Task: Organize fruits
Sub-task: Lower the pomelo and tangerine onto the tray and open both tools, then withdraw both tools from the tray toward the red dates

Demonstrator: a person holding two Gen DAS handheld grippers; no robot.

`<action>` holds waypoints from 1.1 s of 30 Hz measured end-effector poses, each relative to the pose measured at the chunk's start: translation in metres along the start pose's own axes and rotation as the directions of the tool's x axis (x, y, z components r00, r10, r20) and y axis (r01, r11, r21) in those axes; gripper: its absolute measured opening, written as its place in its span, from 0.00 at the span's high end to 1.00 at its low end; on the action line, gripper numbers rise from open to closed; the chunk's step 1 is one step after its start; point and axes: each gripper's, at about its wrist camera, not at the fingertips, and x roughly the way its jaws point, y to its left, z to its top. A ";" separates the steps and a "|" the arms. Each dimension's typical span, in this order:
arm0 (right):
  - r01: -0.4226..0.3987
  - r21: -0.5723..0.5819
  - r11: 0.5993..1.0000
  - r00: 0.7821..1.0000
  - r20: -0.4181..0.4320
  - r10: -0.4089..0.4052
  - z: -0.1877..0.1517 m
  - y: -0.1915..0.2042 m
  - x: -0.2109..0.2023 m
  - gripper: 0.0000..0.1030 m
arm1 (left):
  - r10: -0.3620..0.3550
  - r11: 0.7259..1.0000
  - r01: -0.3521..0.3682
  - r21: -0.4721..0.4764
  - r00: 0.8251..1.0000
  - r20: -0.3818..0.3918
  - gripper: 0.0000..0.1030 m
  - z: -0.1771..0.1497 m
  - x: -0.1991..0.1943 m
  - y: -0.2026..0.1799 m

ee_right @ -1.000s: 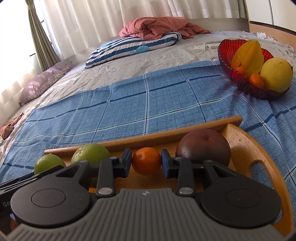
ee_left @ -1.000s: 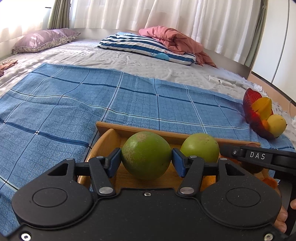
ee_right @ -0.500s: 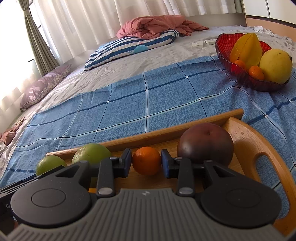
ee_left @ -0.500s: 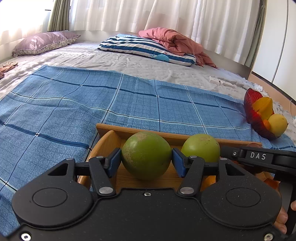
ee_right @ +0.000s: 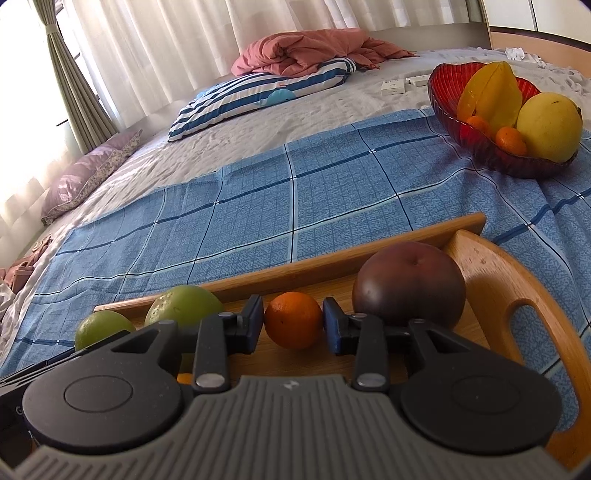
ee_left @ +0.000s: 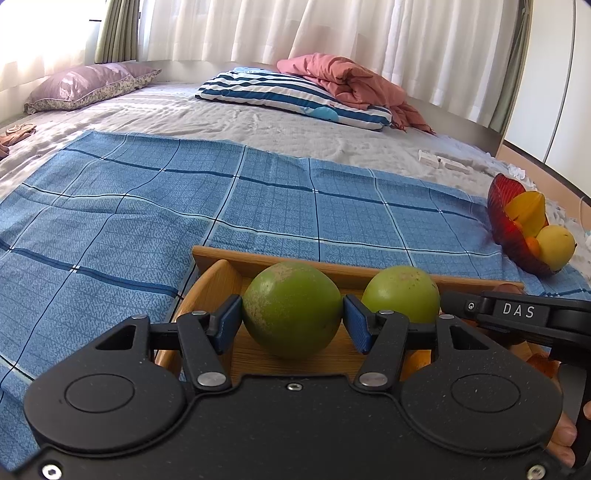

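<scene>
Left tool [ee_left: 291, 320] pinches green fruit [ee_left: 291, 308]. Right tool [ee_right: 293, 320], jaws just widening, straddles small orange [ee_right: 293, 319] in tray [ee_right: 517, 280]. Judged releasing; next, withdraw clear.

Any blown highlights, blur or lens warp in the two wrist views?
Left wrist: window upper left clipped white, far bed edge bowed by fisheye, large green fruit sharp. Right wrist: window at left clipped, red glass bowl sharp, no motion blur.

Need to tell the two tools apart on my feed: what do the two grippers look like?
Left gripper: speckled black body, round black caps, silver screws, blue pads. Right gripper: ribbed grey body, black linkages, round caps, dark blue pads; seen from the left camera, its black side reads "DAS". No cables or sleeves visible.
</scene>
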 end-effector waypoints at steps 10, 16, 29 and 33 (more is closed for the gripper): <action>0.010 -0.024 1.000 1.000 0.011 -0.010 -0.002 0.003 -0.009 0.54 | 0.011 0.999 -0.012 0.042 1.000 0.026 0.36 0.006 -0.014 -0.008; 0.003 -0.032 0.999 0.999 0.032 -0.002 -0.004 0.001 -0.025 0.50 | 0.021 0.998 -0.023 0.050 0.999 0.030 0.28 0.004 -0.026 -0.010; -0.014 -0.067 0.998 0.996 0.089 0.020 -0.026 -0.013 -0.077 0.33 | -0.021 0.996 0.016 0.091 0.998 0.058 0.12 -0.019 -0.079 -0.016; -0.024 -0.082 0.996 0.994 0.103 0.032 -0.034 -0.018 -0.093 0.29 | -0.040 0.995 0.035 0.092 0.998 0.055 0.08 -0.029 -0.095 -0.016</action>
